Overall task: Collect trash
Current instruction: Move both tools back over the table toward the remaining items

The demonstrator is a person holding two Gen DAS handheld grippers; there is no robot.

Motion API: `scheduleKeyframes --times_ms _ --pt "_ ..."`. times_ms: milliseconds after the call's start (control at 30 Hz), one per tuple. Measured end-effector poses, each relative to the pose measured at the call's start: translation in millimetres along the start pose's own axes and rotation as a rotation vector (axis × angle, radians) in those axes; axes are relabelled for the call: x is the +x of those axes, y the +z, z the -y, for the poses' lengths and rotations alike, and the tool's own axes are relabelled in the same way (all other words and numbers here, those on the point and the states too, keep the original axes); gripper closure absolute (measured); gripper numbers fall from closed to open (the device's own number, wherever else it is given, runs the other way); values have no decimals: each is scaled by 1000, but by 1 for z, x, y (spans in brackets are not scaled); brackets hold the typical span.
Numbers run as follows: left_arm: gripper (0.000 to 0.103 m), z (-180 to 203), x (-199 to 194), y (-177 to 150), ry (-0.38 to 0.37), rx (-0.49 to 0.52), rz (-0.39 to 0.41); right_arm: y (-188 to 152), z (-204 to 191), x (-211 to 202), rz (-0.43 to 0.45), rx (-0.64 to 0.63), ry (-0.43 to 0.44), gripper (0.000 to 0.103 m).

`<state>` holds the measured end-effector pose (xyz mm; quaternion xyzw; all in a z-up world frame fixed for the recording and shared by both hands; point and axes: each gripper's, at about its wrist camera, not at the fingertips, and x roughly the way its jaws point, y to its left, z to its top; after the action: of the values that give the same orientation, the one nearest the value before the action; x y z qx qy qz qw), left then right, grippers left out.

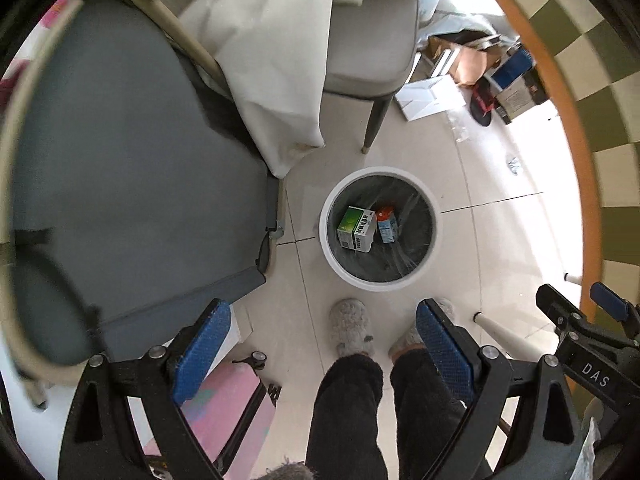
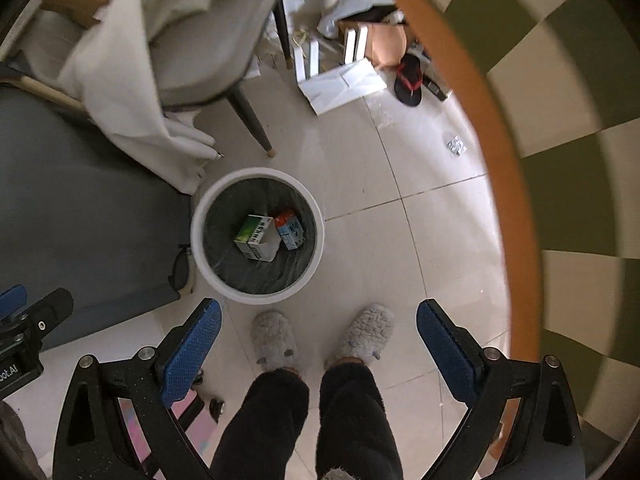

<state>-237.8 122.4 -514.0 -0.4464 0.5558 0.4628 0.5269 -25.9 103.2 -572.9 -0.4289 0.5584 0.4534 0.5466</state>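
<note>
Both grippers point down at the tiled floor, and each has its blue-padded fingers spread wide apart with nothing between them. Ahead of the left gripper, just beyond its fingertips, stands a round white trash bin lined with a dark bag. At the bottom of the bin lie a green-and-white box and, touching it on the side of the right finger, a smaller blue-and-orange carton. From the right gripper the same bin sits ahead and toward its left finger, with the box and carton inside.

Between the fingers of both grippers show the person's grey fluffy slippers and dark trousers, standing just short of the bin. A small crumpled silvery scrap lies on the floor well beyond the right finger, near the orange rim of the tabletop. Beyond the left finger a white cloth hangs off a grey chair.
</note>
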Motion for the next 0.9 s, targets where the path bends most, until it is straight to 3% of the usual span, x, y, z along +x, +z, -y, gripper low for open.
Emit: scheduleKeyframes --times_ms 367,600,733,833,900 --pt "8 -11 -135 -27 -14 11 92 -29 -5 -163 66 6 68 4" --pt "8 -5 -197 -46 -26 57 156 -54 1 -234 103 52 141 4" --pt "8 17 -226 -40 -24 100 201 -58 28 -260 137 146 197 4" --pt "8 55 -245 -23 -27 164 244 -51 67 -274 155 231 221 4" --pt "1 86 -255 -10 -34 216 266 -47 99 -286 179 276 208 4"
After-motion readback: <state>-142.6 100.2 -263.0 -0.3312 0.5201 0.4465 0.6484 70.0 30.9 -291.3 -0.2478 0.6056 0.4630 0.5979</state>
